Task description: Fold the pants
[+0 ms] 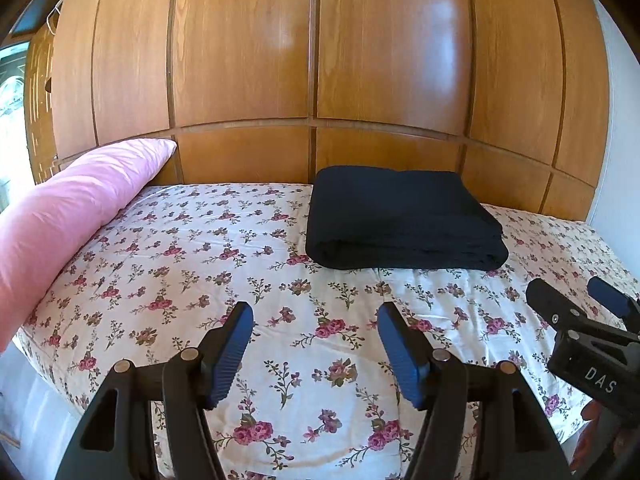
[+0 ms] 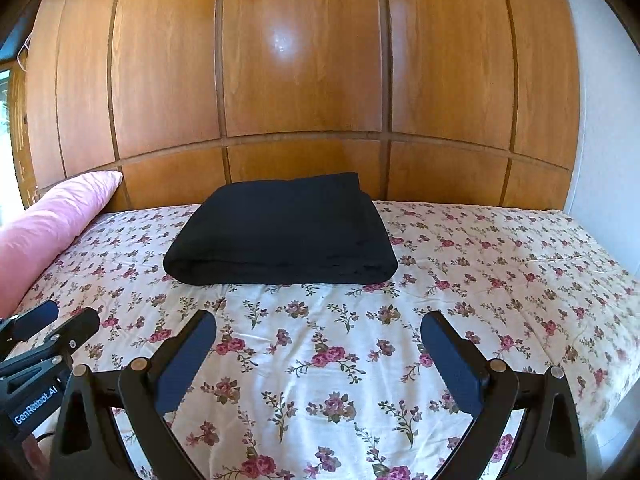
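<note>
The black pants [image 1: 404, 218] lie folded in a thick neat rectangle on the floral bedsheet [image 1: 280, 320], near the wooden wall. They also show in the right wrist view [image 2: 282, 232]. My left gripper [image 1: 316, 316] is open and empty, held above the sheet short of the pants. My right gripper [image 2: 320, 320] is open and empty too, also short of the pants. The right gripper shows at the right edge of the left wrist view [image 1: 576, 296]. The left gripper shows at the left edge of the right wrist view [image 2: 56, 316].
A pink pillow [image 1: 68, 216] leans along the bed's left side, also in the right wrist view [image 2: 56, 216]. A wooden panelled wall [image 1: 320, 60] stands behind the bed. A white wall [image 2: 600, 120] is on the right. The bed's near edge lies below the grippers.
</note>
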A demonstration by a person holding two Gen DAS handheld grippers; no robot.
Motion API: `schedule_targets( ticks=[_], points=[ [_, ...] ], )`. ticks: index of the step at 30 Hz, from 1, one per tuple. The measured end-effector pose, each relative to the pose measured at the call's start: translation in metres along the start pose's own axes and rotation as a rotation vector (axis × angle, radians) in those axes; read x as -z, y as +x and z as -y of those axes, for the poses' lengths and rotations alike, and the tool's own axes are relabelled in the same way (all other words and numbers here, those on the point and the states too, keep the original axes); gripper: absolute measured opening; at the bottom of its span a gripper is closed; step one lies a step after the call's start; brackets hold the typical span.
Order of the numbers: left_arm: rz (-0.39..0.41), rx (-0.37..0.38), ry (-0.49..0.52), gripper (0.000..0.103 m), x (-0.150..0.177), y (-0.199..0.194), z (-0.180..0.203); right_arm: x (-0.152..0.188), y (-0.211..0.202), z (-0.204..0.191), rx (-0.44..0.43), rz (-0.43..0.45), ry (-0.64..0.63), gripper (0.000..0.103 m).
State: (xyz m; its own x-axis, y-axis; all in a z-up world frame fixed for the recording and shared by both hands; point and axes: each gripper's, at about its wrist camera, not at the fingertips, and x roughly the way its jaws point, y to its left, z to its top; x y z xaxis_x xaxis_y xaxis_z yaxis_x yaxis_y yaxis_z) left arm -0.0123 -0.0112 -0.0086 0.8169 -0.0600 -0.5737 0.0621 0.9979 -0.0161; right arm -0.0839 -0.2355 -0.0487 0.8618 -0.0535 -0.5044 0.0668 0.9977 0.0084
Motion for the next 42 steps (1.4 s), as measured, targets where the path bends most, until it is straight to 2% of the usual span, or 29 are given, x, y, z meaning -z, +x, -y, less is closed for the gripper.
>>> schedule_targets(
  ticks=[42],
  points=[
    [-0.026, 0.016, 0.01, 0.066, 0.0033, 0.0032, 0.002, 0.0031, 0.004, -0.0042, -0.021, -0.022, -0.007, 0.103]
  ],
)
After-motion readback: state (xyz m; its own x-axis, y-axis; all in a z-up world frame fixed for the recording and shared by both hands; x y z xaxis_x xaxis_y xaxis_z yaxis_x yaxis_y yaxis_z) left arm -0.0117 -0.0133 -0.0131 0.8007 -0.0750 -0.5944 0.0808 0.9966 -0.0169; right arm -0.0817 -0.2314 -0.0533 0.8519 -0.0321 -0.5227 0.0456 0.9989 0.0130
